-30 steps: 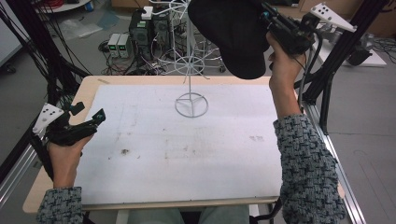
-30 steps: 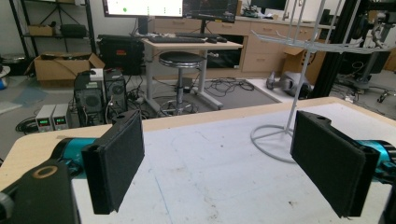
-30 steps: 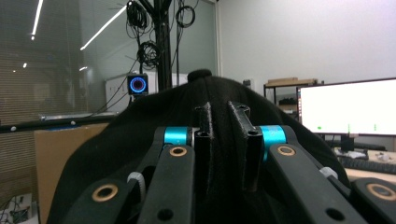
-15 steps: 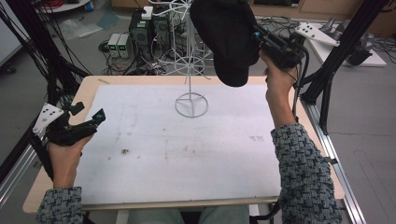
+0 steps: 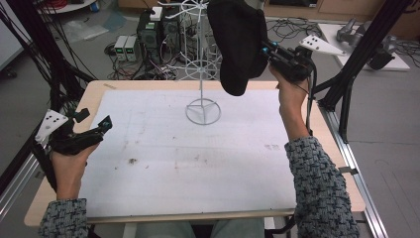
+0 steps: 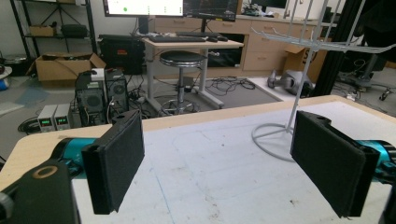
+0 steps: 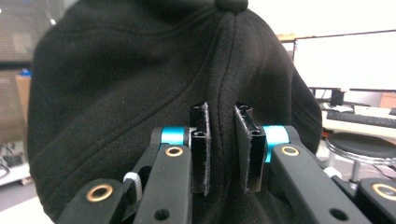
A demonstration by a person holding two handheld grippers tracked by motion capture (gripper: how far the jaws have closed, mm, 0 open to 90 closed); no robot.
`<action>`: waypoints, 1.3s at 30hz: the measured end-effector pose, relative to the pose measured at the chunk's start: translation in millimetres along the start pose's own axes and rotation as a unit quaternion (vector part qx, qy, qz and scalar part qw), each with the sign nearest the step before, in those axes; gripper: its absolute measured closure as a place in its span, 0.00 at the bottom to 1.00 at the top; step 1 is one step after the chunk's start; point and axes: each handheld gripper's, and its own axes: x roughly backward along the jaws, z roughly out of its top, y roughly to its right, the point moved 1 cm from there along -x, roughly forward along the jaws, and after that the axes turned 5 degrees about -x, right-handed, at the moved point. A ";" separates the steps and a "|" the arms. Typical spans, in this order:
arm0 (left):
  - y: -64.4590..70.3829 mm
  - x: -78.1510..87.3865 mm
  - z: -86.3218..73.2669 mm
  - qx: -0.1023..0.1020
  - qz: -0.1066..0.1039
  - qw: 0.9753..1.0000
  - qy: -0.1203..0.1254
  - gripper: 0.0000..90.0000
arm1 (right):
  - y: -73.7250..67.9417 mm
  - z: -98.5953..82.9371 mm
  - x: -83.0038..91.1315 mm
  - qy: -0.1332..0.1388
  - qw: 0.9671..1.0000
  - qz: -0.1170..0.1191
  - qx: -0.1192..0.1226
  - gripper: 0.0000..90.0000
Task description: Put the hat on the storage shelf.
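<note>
Since the earlier frames, the right gripper [image 5: 265, 49] has carried the black cap [image 5: 238, 44] leftward and nearer the top of the white wire rack [image 5: 200, 54]; the left gripper [image 5: 91, 126] has stayed in place at the left edge of the table [image 5: 148, 163].

The right jaws are clamped on a fold of the cap's fabric, seen in the right gripper view with cloth pinched between the two pads [image 7: 201, 154]. The cap [image 7: 140, 84] hangs ahead of and below those jaws, its crown bulging away from them and its top button just above them. The left jaws stand wide apart and hold nothing; the rack's ring base [image 6: 275, 137] lies beyond them, toward the right-hand jaw.

Procedure for the step in hand, judged to be hanging the cap on the rack:
- Keep the clamp firm; the grip is on a thin fold, which could slip.
- Turn the cap so its opening faces a wire prong [image 6: 327, 44].
- Lower it onto the prong before parting the jaws.
- The rack looks light; the left gripper could steady its stem if it tips.
</note>
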 end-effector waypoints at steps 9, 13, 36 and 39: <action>-0.7 0.6 0.3 0.000 0.000 1.000 0.000 0.20 | -5.6 -6.2 -8.5 -0.035 0.999 -0.016 0.021 0.84; -1.0 1.0 0.6 -0.002 -0.001 1.000 0.000 0.20 | -6.7 -8.9 -12.4 -0.045 0.998 -0.019 0.025 0.83; -2.1 2.8 1.9 -0.001 0.000 1.000 0.002 0.20 | -7.1 -4.1 -2.4 -0.051 0.996 -0.060 0.029 0.42; -2.1 2.6 2.0 0.000 0.001 1.000 0.003 0.20 | -8.2 -2.6 5.3 -0.042 0.996 -0.066 0.032 0.36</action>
